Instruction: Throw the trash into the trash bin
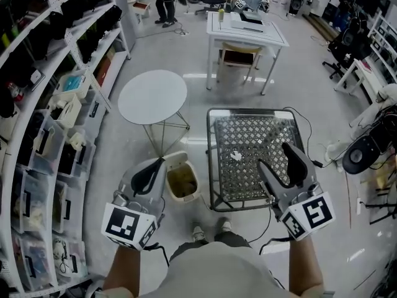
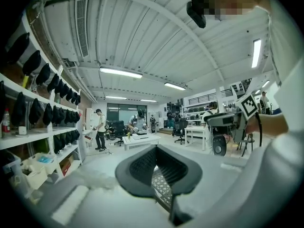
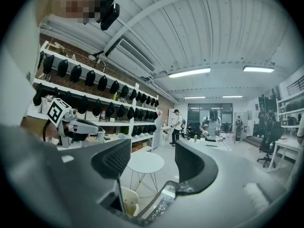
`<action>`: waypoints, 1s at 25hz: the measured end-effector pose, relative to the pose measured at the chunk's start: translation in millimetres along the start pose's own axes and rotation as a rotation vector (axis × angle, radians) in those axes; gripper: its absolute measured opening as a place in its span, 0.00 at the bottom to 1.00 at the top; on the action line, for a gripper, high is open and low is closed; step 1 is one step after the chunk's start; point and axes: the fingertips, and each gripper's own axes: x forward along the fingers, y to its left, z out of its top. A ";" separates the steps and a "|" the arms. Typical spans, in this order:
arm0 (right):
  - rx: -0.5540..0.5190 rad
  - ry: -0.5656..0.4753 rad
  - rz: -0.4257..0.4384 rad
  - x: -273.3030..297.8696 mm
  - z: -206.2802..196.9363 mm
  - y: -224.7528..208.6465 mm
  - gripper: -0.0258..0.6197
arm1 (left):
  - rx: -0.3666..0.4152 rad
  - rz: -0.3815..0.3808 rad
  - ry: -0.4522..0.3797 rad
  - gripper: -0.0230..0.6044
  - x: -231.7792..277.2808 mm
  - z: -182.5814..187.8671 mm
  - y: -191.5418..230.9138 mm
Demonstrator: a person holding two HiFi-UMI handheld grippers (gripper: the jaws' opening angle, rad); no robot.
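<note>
Right gripper (image 1: pixel 273 155) open — table (image 1: pixel 209 160) beneath, bin (image 1: pixel 198 186) beside

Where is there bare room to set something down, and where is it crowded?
The round white table is bare. The mesh table is free around the white scrap near its middle. The shelves at left are packed.

The mesh surface (image 1: pixel 260 135) stands on the floor at centre. On it, left of its middle, lies 1 piece of trash (image 1: pixel 236 156). The trash bin (image 1: pixel 182 184) sits on the floor just beside the surface's near left corner. The round table (image 1: pixel 152 97) stands left of and behind the surface. The desk (image 1: pixel 246 31) is well behind it, with 1 chair (image 1: pixel 238 56) under. Shelves (image 1: pixel 43 123) run far to the surface's left. The left gripper (image 1: pixel 162 162) hangs left of the surface, by the bin; the right gripper (image 1: pixel 275 156) hangs over the surface's right half.
</note>
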 end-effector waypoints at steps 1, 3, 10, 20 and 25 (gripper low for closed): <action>0.003 0.004 0.001 1.5 -2.5 -3.3 0.50 | 0.001 0.001 0.006 0.04 3.4 -1.3 -0.5; 0.010 0.013 0.006 5.0 -8.8 -11.2 0.50 | 0.005 0.007 0.017 0.04 11.6 -4.0 -0.7; 0.023 0.040 0.024 28.0 -28.4 -49.6 0.49 | -0.004 0.043 0.056 0.04 42.3 -12.7 2.7; 0.057 0.123 0.051 74.5 -90.8 -88.7 0.48 | 0.003 0.040 0.124 0.04 101.4 -36.6 -1.3; 0.063 0.209 0.065 108.4 -147.0 -98.8 0.48 | -0.025 0.028 0.189 0.04 134.2 -71.6 0.2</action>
